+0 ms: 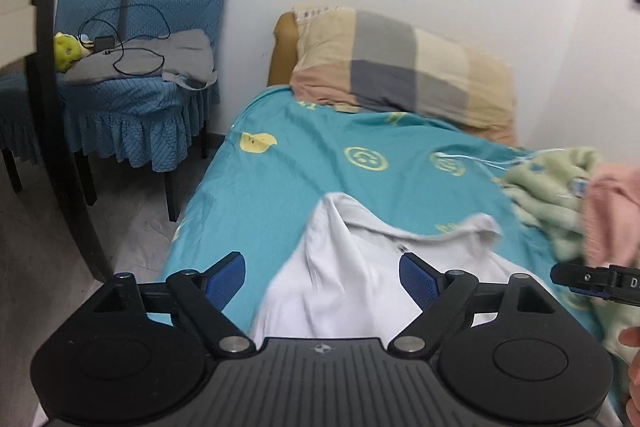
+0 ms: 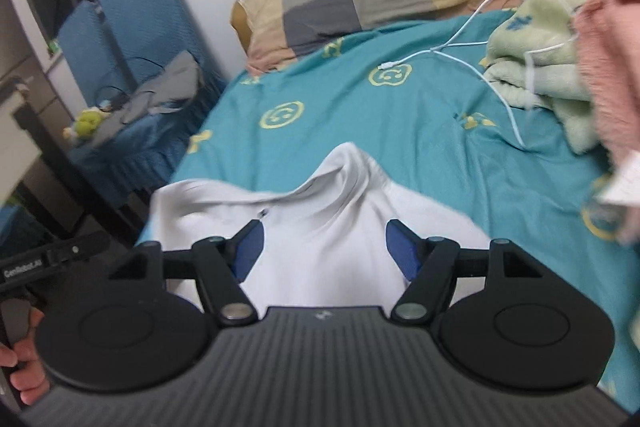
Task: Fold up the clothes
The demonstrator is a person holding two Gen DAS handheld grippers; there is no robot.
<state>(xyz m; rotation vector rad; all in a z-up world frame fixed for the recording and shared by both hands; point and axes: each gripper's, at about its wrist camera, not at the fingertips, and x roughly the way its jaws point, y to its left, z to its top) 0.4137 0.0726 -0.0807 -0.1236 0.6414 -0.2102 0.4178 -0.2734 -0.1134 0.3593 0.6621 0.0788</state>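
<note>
A white shirt lies rumpled on the teal bed sheet, collar end toward the pillow. My left gripper is open above its left part, blue pads wide apart, holding nothing. My right gripper is open above the same white shirt, also empty. The right gripper's tip shows at the right edge of the left wrist view. The left gripper's side shows at the left edge of the right wrist view.
A checked pillow lies at the bed head by the white wall. A green blanket and pink cloth are piled at the right. A white cable crosses the sheet. Blue chairs with grey cloth stand left of the bed.
</note>
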